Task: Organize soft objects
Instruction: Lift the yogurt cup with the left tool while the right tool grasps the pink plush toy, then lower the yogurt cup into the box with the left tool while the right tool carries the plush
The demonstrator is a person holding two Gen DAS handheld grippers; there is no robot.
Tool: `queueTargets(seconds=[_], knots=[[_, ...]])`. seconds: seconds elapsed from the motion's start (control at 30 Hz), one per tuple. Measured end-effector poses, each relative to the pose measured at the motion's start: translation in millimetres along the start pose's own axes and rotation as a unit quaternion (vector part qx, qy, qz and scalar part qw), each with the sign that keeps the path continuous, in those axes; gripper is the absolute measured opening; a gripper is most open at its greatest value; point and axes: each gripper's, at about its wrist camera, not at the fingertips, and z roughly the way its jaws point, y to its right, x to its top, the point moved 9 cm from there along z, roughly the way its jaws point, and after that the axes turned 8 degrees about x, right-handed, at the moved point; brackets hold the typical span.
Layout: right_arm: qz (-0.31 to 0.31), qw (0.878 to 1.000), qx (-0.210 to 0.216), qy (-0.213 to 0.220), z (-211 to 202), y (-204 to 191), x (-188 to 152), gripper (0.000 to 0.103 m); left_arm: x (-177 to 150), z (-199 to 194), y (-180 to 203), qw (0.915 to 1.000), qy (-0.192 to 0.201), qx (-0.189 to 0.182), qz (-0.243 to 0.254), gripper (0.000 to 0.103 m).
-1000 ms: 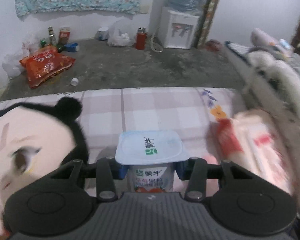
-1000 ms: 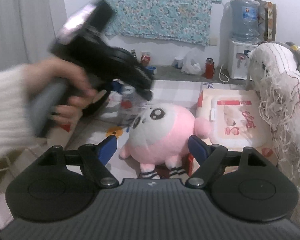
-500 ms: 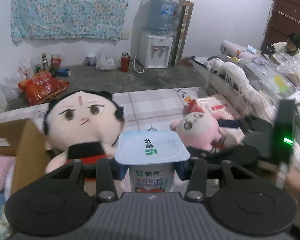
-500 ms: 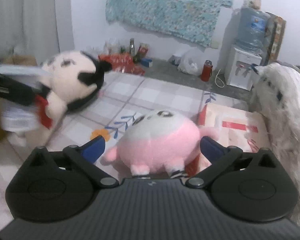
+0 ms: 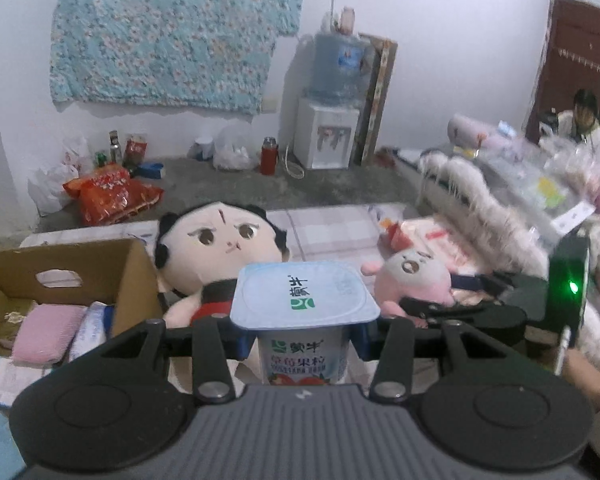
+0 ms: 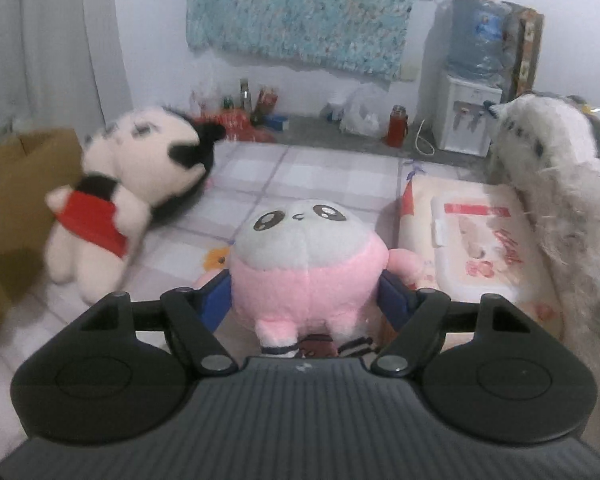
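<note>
My left gripper [image 5: 304, 336] is shut on a white yogurt cup [image 5: 304, 300] with a pale blue lid, held upright above the bed. Beyond it sits a black-haired doll [image 5: 220, 244] in red, blurred at the left of the right wrist view as doll [image 6: 140, 168]. The jaws of my right gripper [image 6: 306, 300] are closing, and their blue pads touch both sides of a pink plush toy [image 6: 306, 264] with a grey-white face. From the left wrist, the same plush toy [image 5: 414, 280] shows between the right gripper's fingers [image 5: 464, 282].
An open cardboard box [image 5: 132, 280] at the left holds a pink cloth [image 5: 46, 332] and packets. A wet-wipes pack [image 6: 472, 240] and a shaggy white throw [image 6: 560, 184] lie to the right. A water dispenser [image 5: 328, 136] and snack bags line the far wall. A person [image 5: 580, 116] sits at the back right.
The left gripper drew back and rose with the cup, bringing the box and whole doll into view. The right gripper spread wide, then closed around the pink plush toy.
</note>
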Motion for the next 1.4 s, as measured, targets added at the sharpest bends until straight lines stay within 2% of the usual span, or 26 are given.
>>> queueTargets(seconds=[0.13, 0.2, 0.33, 0.47, 0.53, 0.63, 0.77, 0.87, 0.93, 1.0, 1.07, 1.1, 1.17, 1.2, 1.23, 1.3, 1.33, 1.37, 1.4], knots=[[0.009, 0.999, 0.034, 0.031, -40, -19, 10, 0.075, 7, -39, -21, 0.9996, 0.019, 0.015, -0.017, 0.047], [0.02, 0.997, 0.054, 0.046, -57, -30, 16, 0.075, 7, -59, -41, 0.9987, 0.024, 0.038, -0.026, 0.047], [0.038, 0.989, 0.122, 0.069, -84, -67, 35, 0.076, 3, -87, -92, 0.9943, 0.025, 0.089, -0.053, 0.047], [0.041, 0.975, 0.2, 0.083, -93, -120, 57, 0.077, -15, -84, -150, 0.9888, -0.018, 0.126, -0.078, 0.047], [0.039, 0.968, 0.236, 0.078, -87, -153, 66, 0.077, -28, -72, -179, 0.9848, -0.044, 0.148, -0.08, 0.047], [0.037, 0.959, 0.276, 0.059, -69, -199, 73, 0.077, -50, -50, -218, 0.9788, -0.095, 0.162, -0.081, 0.047], [0.031, 0.948, 0.316, 0.029, -50, -250, 68, 0.077, -92, -25, -248, 0.9698, -0.165, 0.129, -0.125, 0.047], [0.026, 0.94, 0.339, 0.004, -40, -279, 62, 0.077, -117, -14, -241, 0.9701, -0.196, 0.083, -0.117, 0.047], [0.02, 0.94, 0.342, -0.005, -35, -294, 60, 0.077, -128, -6, -231, 0.9723, -0.207, 0.061, -0.089, 0.047], [0.01, 0.939, 0.345, -0.014, -32, -307, 59, 0.077, -137, 4, -219, 0.9742, -0.217, 0.049, -0.034, 0.048], [0.002, 0.938, 0.346, -0.021, -30, -317, 60, 0.078, -146, 12, -209, 0.9705, -0.236, 0.044, 0.018, 0.05], [-0.002, 0.938, 0.347, -0.023, -30, -323, 59, 0.078, -150, 15, -207, 0.9674, -0.247, 0.044, 0.033, 0.053], [-0.015, 0.936, 0.35, -0.027, -32, -333, 60, 0.078, -155, 17, -208, 0.9627, -0.265, 0.037, 0.038, 0.07], [-0.019, 0.936, 0.35, -0.027, -32, -334, 61, 0.078, -153, 14, -210, 0.9636, -0.262, 0.04, 0.032, 0.071], [-0.025, 0.936, 0.349, -0.027, -33, -339, 61, 0.078, -150, 8, -213, 0.9661, -0.254, 0.037, 0.027, 0.069], [-0.033, 0.936, 0.35, -0.028, -33, -348, 62, 0.078, -143, -6, -218, 0.972, -0.234, 0.022, 0.006, 0.055], [-0.034, 0.936, 0.35, -0.032, -32, -350, 64, 0.078, -142, -11, -219, 0.973, -0.23, 0.011, -0.009, 0.039], [-0.037, 0.936, 0.349, -0.035, -28, -353, 65, 0.078, -143, -11, -220, 0.9719, -0.234, 0.0, -0.022, 0.03], [-0.037, 0.937, 0.346, -0.038, -25, -356, 66, 0.078, -145, -9, -223, 0.9712, -0.236, 0.01, -0.029, 0.031]])
